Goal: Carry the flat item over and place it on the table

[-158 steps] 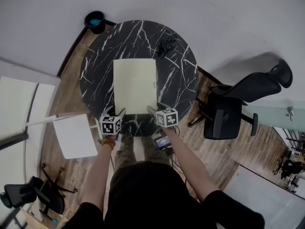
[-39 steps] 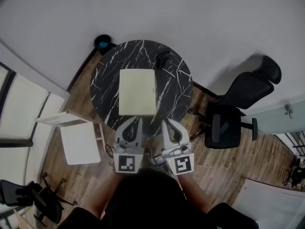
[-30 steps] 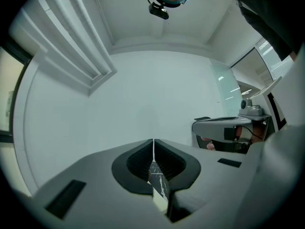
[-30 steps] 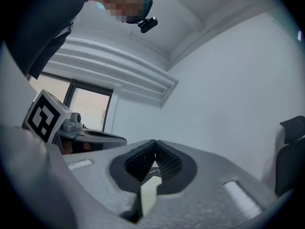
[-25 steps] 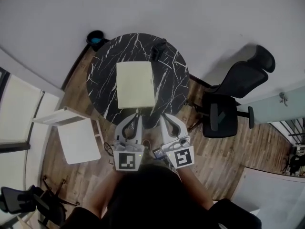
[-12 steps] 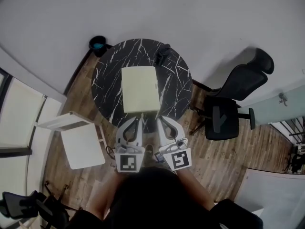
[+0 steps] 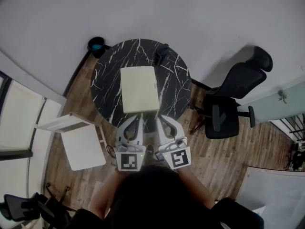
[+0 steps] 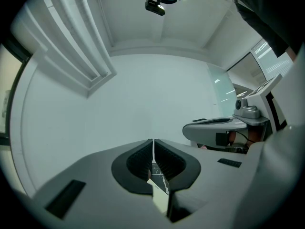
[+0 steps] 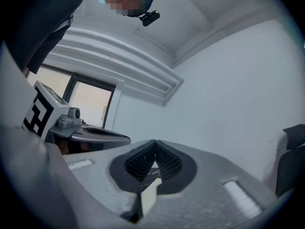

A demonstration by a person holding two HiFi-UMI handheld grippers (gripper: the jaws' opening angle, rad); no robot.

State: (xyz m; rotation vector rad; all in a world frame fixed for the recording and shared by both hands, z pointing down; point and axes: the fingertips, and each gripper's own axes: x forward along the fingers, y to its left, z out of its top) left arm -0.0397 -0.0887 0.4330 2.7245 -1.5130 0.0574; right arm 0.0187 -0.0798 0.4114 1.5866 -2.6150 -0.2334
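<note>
The flat item (image 7: 139,89) lies on the bench (image 7: 102,75), so placing seems done. The left claw (image 7: 138,119) and right claw (image 7: 159,119) are closed and empty, apart from it.

A round worktop (image 7: 106,82) of black stone with white veins stands on a wood-plank floor (image 7: 78,104). A pale, rectangular flat sheet (image 7: 139,89) lies flat across its middle, long sides running from the near rim toward the far one. A small dark object (image 7: 160,54), too small to identify, sits near the far right rim, just beyond the sheet's far right corner.
</note>
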